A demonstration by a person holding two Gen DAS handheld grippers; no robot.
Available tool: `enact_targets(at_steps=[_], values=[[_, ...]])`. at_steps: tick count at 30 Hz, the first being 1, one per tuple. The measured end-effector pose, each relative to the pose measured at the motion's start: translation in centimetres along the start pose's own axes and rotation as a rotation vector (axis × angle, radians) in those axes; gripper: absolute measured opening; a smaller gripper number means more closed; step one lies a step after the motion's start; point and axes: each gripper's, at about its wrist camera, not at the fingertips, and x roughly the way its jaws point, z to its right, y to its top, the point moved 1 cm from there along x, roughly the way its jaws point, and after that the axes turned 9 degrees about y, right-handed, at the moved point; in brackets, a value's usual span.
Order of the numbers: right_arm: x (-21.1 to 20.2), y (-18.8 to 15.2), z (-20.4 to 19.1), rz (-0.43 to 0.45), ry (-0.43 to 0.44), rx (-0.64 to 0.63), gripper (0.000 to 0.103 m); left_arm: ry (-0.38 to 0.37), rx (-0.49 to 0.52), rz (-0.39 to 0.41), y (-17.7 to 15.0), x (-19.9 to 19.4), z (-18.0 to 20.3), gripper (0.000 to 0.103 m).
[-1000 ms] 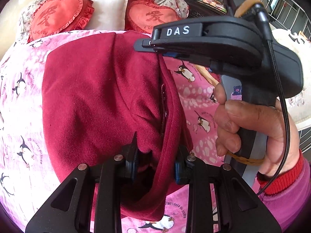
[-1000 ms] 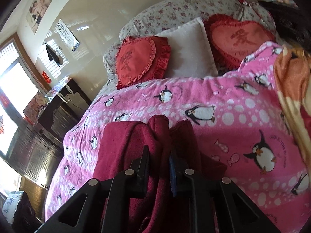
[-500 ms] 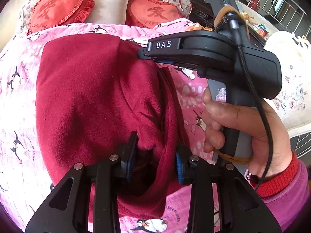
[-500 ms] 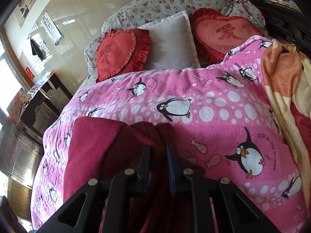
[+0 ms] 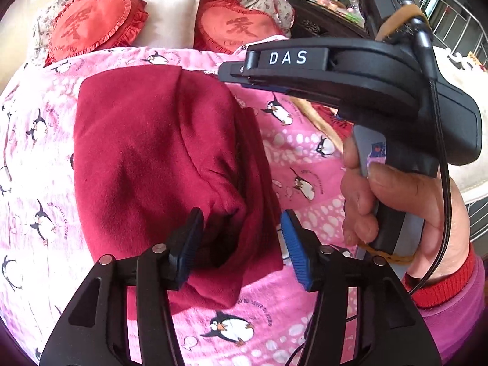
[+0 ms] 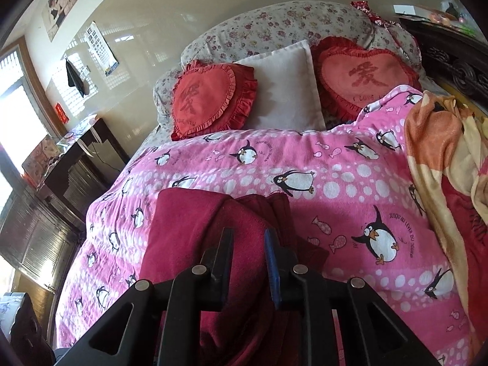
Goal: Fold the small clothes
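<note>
A dark red garment (image 5: 158,164) lies folded on the pink penguin blanket (image 5: 308,164). My left gripper (image 5: 241,244) is open, its pads on either side of the garment's near edge, which lies loose between them. My right gripper (image 6: 248,256) hovers over the garment (image 6: 189,228) with its jaws slightly apart and cloth beneath them. The right gripper's black body (image 5: 350,82) and the hand holding it (image 5: 396,207) show at the right of the left wrist view.
Two red heart cushions (image 6: 210,100) and a white pillow (image 6: 286,88) lean on a floral bolster at the head of the bed. An orange and cream blanket (image 6: 442,158) lies at the right. A dark wooden cabinet (image 6: 70,164) stands at the left.
My left gripper has opened and let go of the garment's edge. My right gripper's jaws have parted, and the garment has settled flat on the blanket.
</note>
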Motion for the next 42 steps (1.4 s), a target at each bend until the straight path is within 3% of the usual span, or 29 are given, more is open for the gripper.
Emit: enact_targets(at_steps=[4, 13, 18, 22, 34, 38, 42], values=[[-0.3, -0.7, -1.5, -0.032, 0.041, -0.037, 0.029, 0.014, 0.001, 0.020, -0.9, -1.5, -1.0, 0.053], [0.8, -3.1, -4.1, -0.106, 0.097, -0.112, 0.029, 0.050, -0.067, 0.031, -2.1, -3.0, -4.6, 0.053], [2.0, -4.8, -4.0, -0.174, 0.002, -0.183, 0.029, 0.061, -0.087, 0.040, -2.5, -3.3, -5.5, 0.053], [1.9, -5.8, -2.3, -0.199, -0.035, -0.170, 0.029, 0.090, -0.110, 0.015, -2.7, -2.5, -6.4, 0.053], [1.5, -7.3, -1.0, -0.191, -0.067, -0.164, 0.028, 0.152, -0.096, 0.004, -3.0, -1.2, -7.1, 0.053], [-0.2, -7.2, -1.5, -0.167, -0.033, -0.107, 0.028, 0.165, -0.098, 0.008, -3.1, -1.0, -7.4, 0.053], [-1.8, -7.3, -3.6, -0.129, 0.015, -0.153, 0.028, 0.166, -0.104, 0.000, -3.2, -0.5, -7.5, 0.053]])
